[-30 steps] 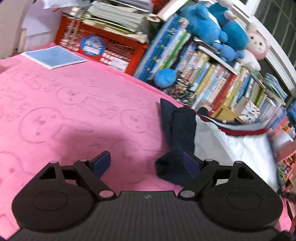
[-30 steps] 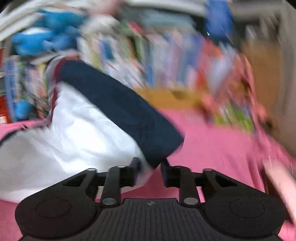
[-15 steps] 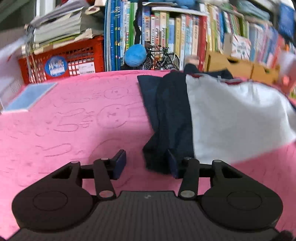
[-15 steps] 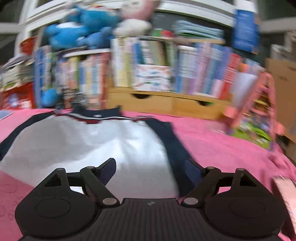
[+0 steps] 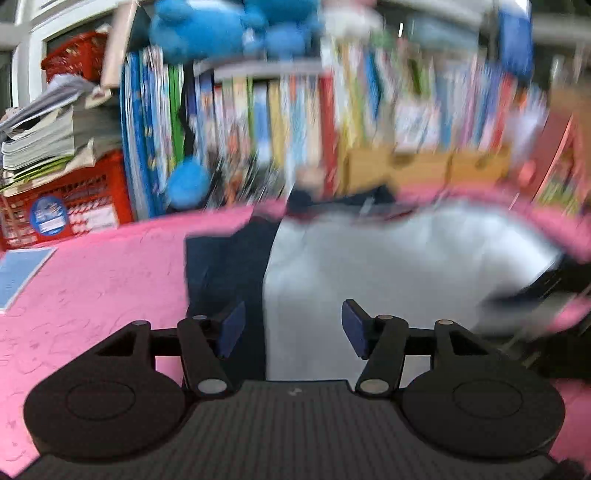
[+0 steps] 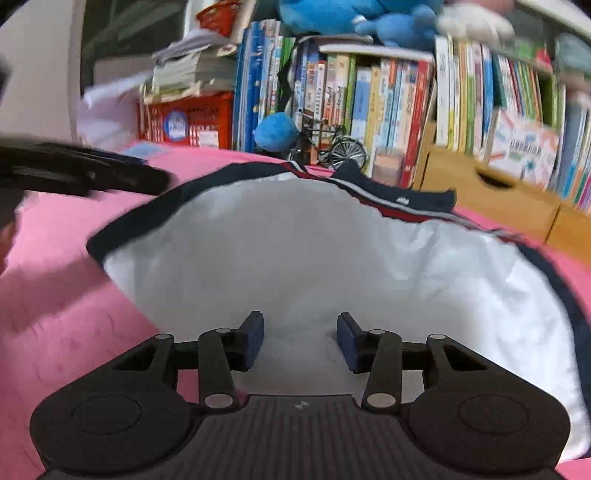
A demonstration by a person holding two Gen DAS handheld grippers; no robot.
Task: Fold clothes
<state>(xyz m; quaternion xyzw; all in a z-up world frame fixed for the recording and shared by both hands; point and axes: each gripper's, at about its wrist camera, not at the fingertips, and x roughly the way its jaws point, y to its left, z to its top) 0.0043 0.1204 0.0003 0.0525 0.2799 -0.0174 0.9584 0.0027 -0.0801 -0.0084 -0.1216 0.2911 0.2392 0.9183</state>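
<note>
A white shirt with navy sleeves and a navy-red collar lies flat on the pink blanket. In the left wrist view the shirt shows blurred, with a folded navy sleeve along its left side. My left gripper is open and empty over the sleeve's seam at the shirt's near edge. My right gripper is open and empty over the white hem. The left gripper also shows as a dark blur in the right wrist view.
A bookshelf full of books runs behind the blanket, with blue plush toys on top. A red crate with paper stacks stands at the left. A blue booklet lies on the blanket. A wooden drawer box sits right.
The right gripper let go of the navy sleeve, opened and swung left over the shirt's white hem. The left gripper moved right from beside the sleeve to over the shirt's edge.
</note>
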